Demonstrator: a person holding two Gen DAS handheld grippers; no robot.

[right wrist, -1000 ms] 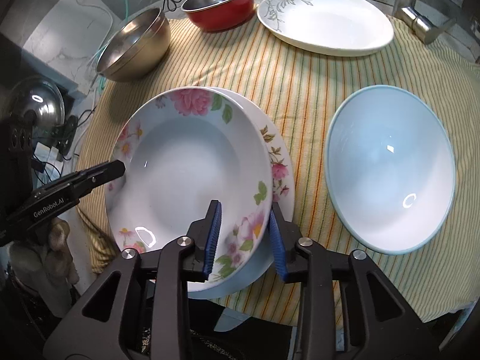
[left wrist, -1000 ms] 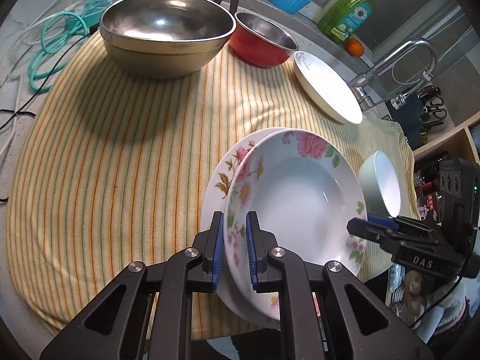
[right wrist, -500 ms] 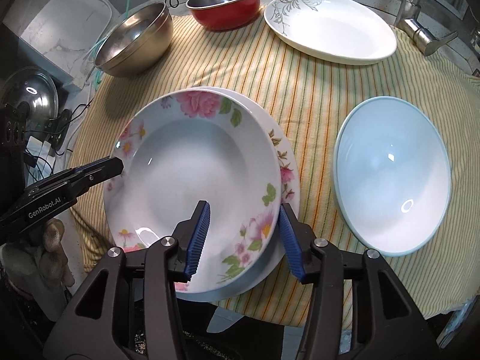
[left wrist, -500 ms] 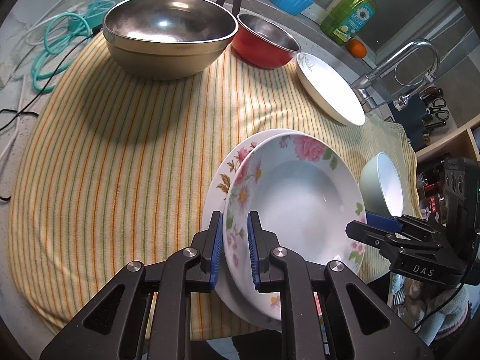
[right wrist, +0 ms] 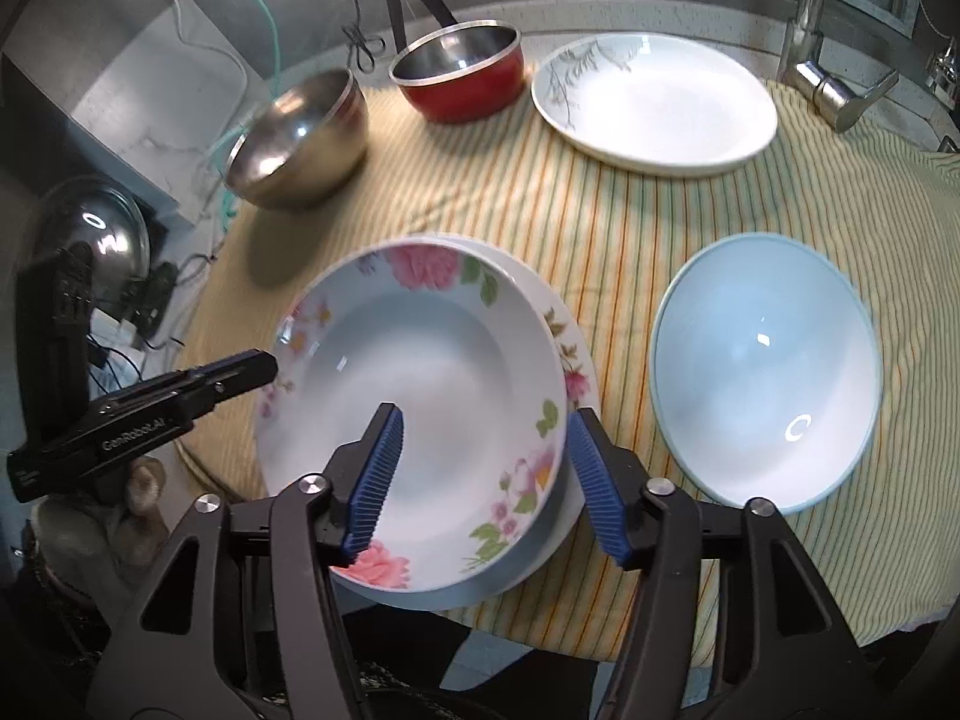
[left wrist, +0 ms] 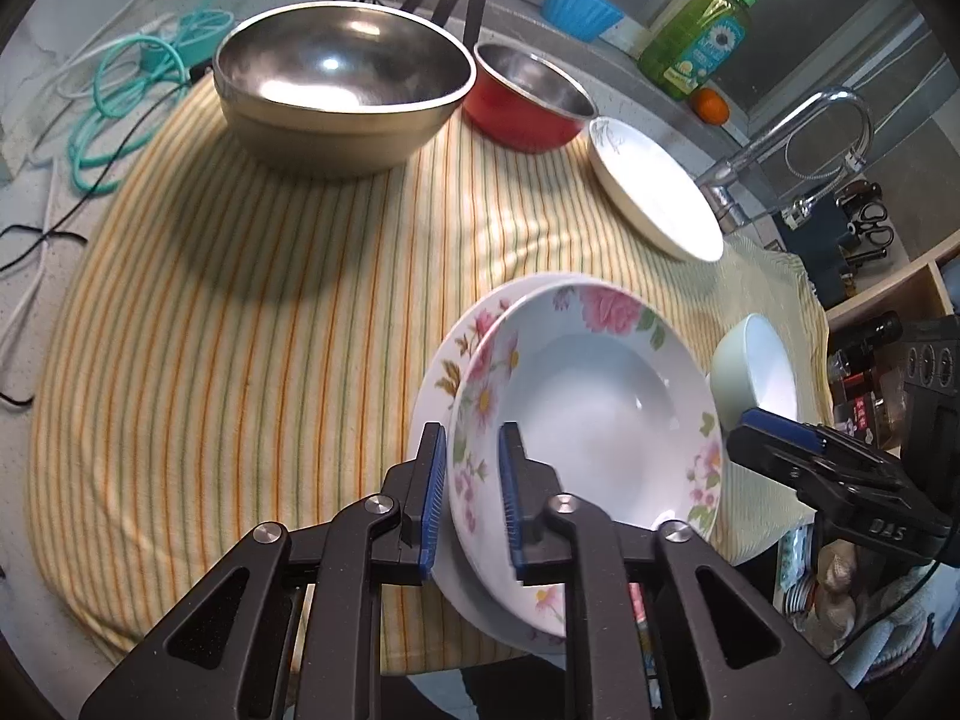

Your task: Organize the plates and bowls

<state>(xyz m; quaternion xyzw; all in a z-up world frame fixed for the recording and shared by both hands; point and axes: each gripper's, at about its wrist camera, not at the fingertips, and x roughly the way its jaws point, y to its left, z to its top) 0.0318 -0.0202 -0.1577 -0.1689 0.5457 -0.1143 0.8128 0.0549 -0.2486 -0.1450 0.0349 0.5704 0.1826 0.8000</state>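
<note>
Floral bowl: we list it stacked on a floral plate, at the near edge of the striped cloth, directly ahead of both grippers.

Left gripper: we note its blue pads either side of the bowl's near-left rim, a visible gap on each side; parted, not clamping.

Right gripper: we record its pads spread wide, one over the bowl's basin, the other outside the rim; released, touching nothing that we can see.

Blue bowl: just right of the right gripper, apart from the stack.

White plate: far ahead and right, near the faucet.

Red bowl: far ahead, beside the white plate.

Steel bowl: far ahead and left of the left gripper, next to the red bowl.

Soap bottle and orange: beyond the cloth.
</note>
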